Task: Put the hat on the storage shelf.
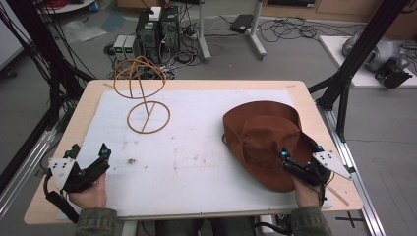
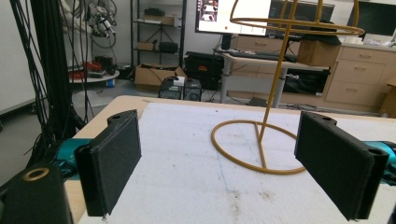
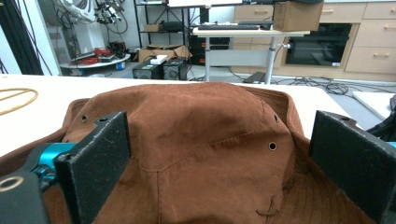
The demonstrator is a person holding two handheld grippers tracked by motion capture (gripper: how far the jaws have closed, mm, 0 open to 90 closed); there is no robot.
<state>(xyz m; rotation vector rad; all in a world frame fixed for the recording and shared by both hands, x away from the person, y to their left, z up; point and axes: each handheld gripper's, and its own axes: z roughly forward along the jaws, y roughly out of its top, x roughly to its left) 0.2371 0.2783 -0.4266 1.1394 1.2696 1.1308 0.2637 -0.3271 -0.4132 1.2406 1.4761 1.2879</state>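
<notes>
White padding covers the table (image 1: pixel 206 147), with cluttered lab floor beyond. On its right side lies a brown hat (image 1: pixel 260 135), crown up; a wire hat stand (image 1: pixel 145 93) rises at far left. The right gripper (image 1: pixel 301 160) straddles the hat's near brim, jaws spread and empty. The left gripper (image 1: pixel 88 156) hovers near left, also spread. Soft and light, the hat looks floppy; pinching the brim or crown edge seems best.

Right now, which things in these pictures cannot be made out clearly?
- Near brim of the brown hat: high view, covered by the right gripper; right gripper view, cut off by the bottom edge.
- Top of the wire hat stand: left gripper view, cut off by the upper edge.
- Small dark speck on the white mat: high view, too small to identify.
- Left gripper: open, nothing between the jaws.
</notes>
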